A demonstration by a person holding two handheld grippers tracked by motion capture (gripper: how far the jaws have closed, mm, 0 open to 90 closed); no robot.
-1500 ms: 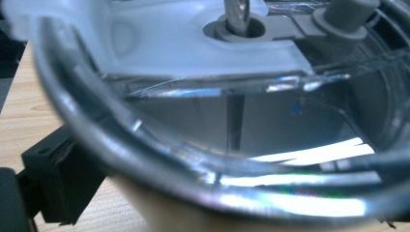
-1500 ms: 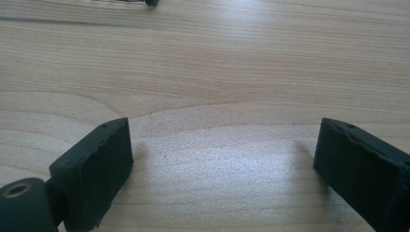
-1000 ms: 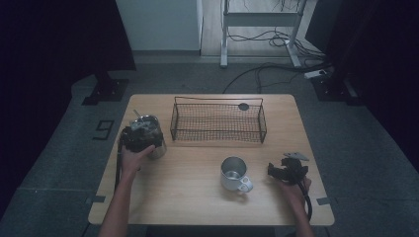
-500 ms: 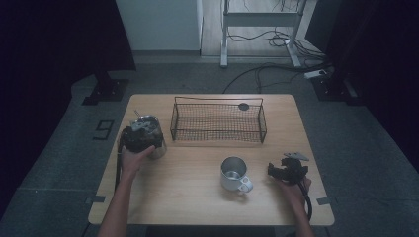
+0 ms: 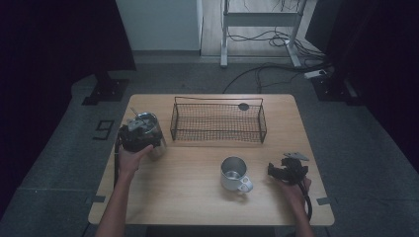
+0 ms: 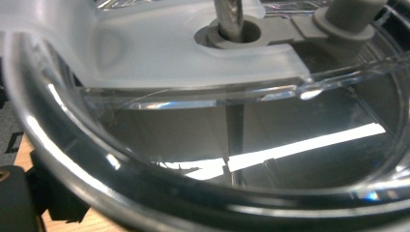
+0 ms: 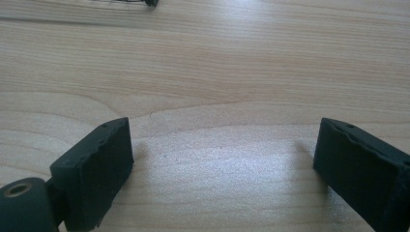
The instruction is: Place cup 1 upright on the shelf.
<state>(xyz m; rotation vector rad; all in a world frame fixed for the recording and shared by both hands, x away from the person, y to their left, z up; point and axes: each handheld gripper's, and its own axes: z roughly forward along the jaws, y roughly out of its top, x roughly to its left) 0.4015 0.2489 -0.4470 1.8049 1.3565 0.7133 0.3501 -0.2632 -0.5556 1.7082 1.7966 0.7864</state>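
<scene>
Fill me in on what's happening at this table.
A person works two tongs at a wooden table. The left tongs are at a clear lidded container beside the wire basket; whether they grip it isn't clear. The right tongs rest open and empty near a metal mug.

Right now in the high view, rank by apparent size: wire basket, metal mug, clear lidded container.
1. wire basket, clearly the largest.
2. clear lidded container, partly hidden by the left gripper.
3. metal mug; close to the container, so ranks 2 and 3 are unsure.
</scene>
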